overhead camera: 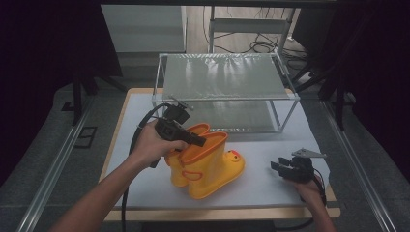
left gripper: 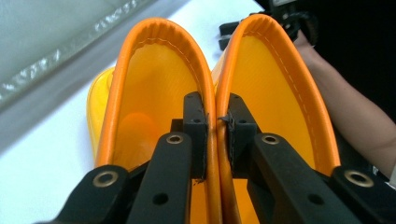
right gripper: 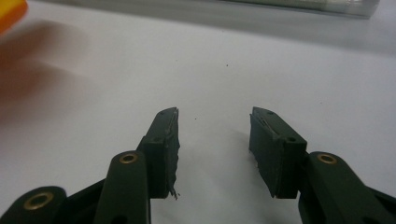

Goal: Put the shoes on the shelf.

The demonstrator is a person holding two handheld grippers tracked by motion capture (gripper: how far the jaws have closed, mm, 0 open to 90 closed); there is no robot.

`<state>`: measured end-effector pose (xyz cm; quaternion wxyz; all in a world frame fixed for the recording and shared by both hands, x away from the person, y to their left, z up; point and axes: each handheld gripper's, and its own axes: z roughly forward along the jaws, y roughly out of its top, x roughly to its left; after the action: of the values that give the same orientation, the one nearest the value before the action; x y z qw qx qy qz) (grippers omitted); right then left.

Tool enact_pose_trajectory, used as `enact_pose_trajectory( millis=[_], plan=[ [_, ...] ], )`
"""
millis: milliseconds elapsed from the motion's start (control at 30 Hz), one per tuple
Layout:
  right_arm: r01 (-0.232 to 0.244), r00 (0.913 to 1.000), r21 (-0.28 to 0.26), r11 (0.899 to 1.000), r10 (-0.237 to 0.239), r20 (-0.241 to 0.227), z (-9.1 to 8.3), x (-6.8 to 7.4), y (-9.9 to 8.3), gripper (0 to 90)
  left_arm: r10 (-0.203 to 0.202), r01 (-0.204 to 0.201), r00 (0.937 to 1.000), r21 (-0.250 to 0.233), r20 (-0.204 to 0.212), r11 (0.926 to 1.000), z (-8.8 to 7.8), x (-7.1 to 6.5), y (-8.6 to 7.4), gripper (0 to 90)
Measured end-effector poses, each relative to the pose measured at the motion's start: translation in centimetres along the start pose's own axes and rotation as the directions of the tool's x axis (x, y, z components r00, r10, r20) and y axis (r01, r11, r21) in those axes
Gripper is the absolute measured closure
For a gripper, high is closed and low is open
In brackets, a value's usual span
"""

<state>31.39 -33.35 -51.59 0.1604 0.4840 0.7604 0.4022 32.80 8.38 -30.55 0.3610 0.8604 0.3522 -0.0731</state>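
Two yellow rubber boots (overhead camera: pixel 208 166) with orange rims stand side by side on the white mat, toes pointing right. My left gripper (overhead camera: pixel 198 140) comes down on their tops from the left. In the left gripper view my left gripper (left gripper: pixel 215 112) is shut on the two touching inner rims, one pad inside the left boot (left gripper: pixel 154 84) and one inside the right boot (left gripper: pixel 275 88). Near the mat's right front, my right gripper (overhead camera: pixel 276 166) rests low and open; its jaws (right gripper: pixel 214 123) stand apart over bare mat with nothing between them.
A metal-framed rack (overhead camera: pixel 225 77) with a shiny upper shelf and a lower shelf stands at the back of the white mat (overhead camera: pixel 270 140). The wooden table edge (overhead camera: pixel 217 212) runs along the front. A blurred orange boot corner (right gripper: pixel 9 11) shows at the upper left.
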Motion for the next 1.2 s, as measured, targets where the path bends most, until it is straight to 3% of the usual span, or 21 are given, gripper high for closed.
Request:
enact_pose_trajectory(
  millis=[200, 533, 767, 1200],
  plan=[
    [-0.012, 0.9999, -0.002, 1.000, 0.012, 0.006, 0.0, -0.2, -0.1, 52.8, 0.013, -0.013, 0.9998, -0.033, 0.015, 0.9994, -0.8, -0.8, 1.4, 81.5],
    [-0.018, 0.9998, -0.009, 1.000, 0.018, 0.010, -0.1, -0.4, -0.1, 53.0, 0.056, -0.056, 0.9984, -0.036, 0.007, 0.9978, -2.2, -2.6, 4.5, 81.6],
    [-0.024, 0.9996, -0.012, 1.000, 0.025, 0.011, -0.2, -0.5, -0.1, 53.1, 0.057, -0.055, 0.9981, -0.078, 0.023, 0.9954, -3.4, -3.6, 7.0, 81.7],
    [-0.036, 0.9993, -0.018, 0.999, 0.036, 0.012, -0.4, -0.6, 0.0, 53.1, 0.077, -0.075, 0.9969, -0.097, 0.014, 0.9924, -4.8, -5.5, 11.1, 81.7]
  ],
)
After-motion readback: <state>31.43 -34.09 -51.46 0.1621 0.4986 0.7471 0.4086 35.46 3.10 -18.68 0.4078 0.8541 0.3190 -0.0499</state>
